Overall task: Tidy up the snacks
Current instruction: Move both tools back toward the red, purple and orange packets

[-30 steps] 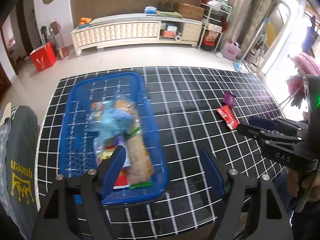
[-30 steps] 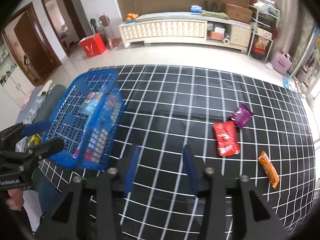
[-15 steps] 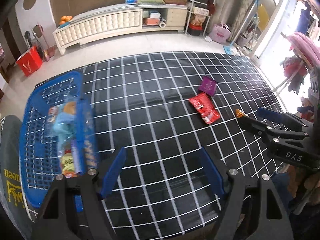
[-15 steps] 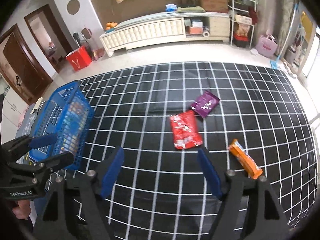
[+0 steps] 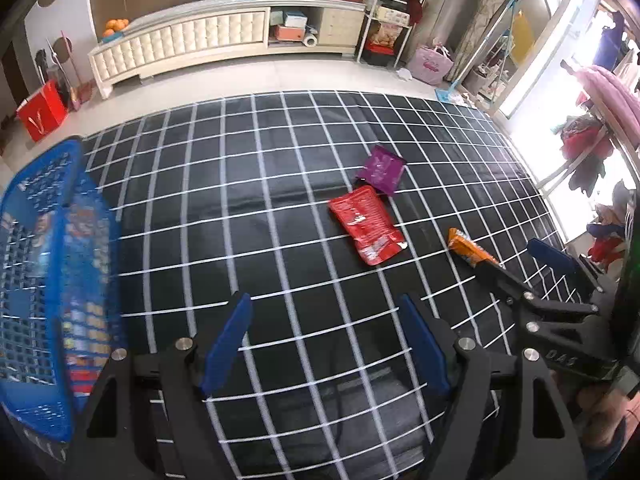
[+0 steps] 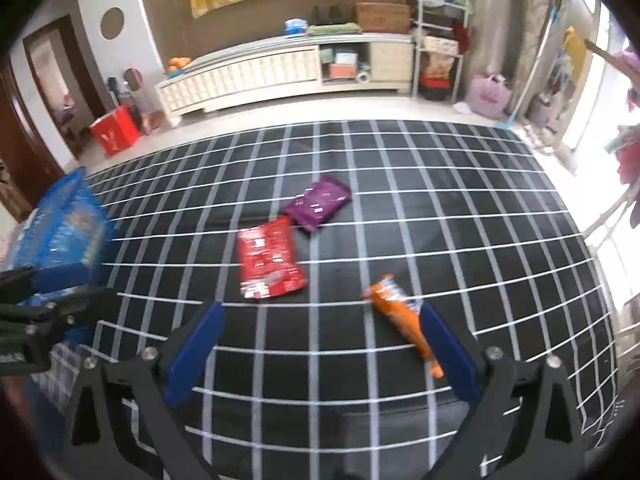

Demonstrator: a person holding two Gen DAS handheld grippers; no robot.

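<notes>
A red snack pack (image 5: 366,223) (image 6: 269,263), a purple pack (image 5: 381,169) (image 6: 318,201) and an orange bar (image 5: 468,250) (image 6: 402,317) lie on the black gridded mat (image 5: 280,208). At the mat's left stands a blue basket (image 5: 52,280) (image 6: 64,236) with several snacks inside. My left gripper (image 5: 324,336) is open and empty, hovering over the mat near its front edge. My right gripper (image 6: 320,344) is open wide and empty; the orange bar lies just inside its right finger (image 6: 448,352). The right gripper also shows at the right of the left wrist view (image 5: 520,260).
A white low cabinet (image 5: 192,44) runs along the far wall, with shelves (image 5: 392,20) and a pink bag (image 5: 432,64) to its right. A red box (image 5: 42,114) stands on the floor at the far left. A person's hand (image 5: 600,412) holds the right gripper.
Both grippers have swung right, away from the basket and toward the three loose snacks. The right gripper has opened wider and now frames the orange bar.
</notes>
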